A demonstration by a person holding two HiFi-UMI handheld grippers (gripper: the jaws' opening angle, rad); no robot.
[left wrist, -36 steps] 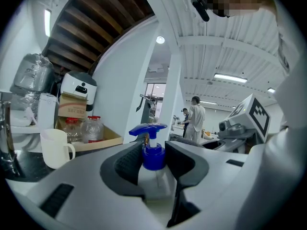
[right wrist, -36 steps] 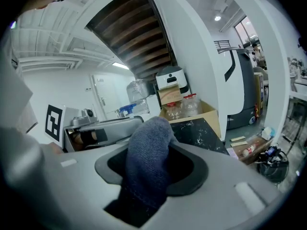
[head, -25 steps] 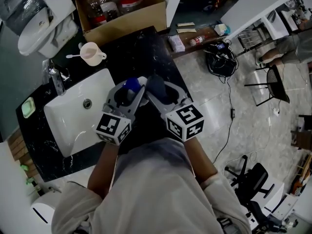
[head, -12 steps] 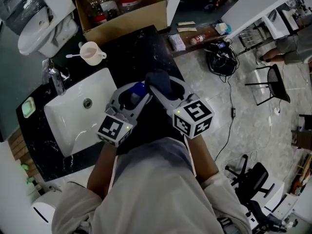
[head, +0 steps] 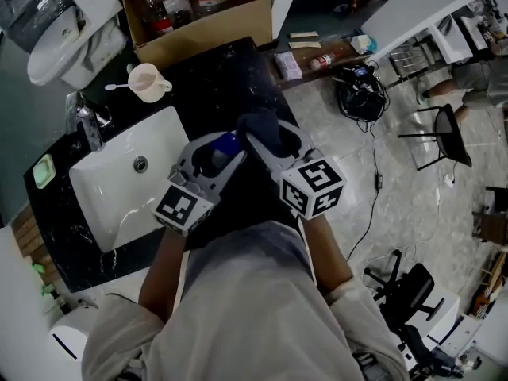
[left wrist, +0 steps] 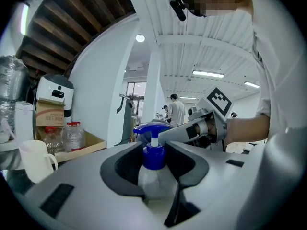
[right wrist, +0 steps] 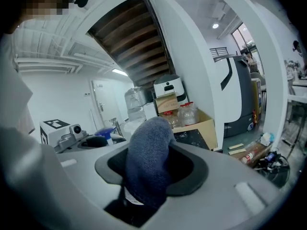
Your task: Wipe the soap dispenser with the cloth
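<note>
Soap dispenser [left wrist: 154, 156] and cloth [right wrist: 148, 152] both held over the black counter [head: 230, 70].
Left gripper [left wrist: 154, 176] clamps the dispenser body; right gripper [right wrist: 149, 174] grips the blue cloth, just beside the pump.

1. A black marbled counter [head: 230, 66] runs from the near left to the far right.
2. A white rectangular sink [head: 163, 137] is set into its left part, with a drain in the middle of the basin.
3. A chrome faucet [head: 89, 125] stands at the sink's far left corner.
4. A small green dish [head: 44, 173] lies left of the sink, near the counter's edge.
5. A pale cup [head: 147, 82] stands beyond the sink, a white spoon-like piece [head: 117, 88] just beside it.
6. A cardboard box [head: 208, 28] sits at the far end.
</note>
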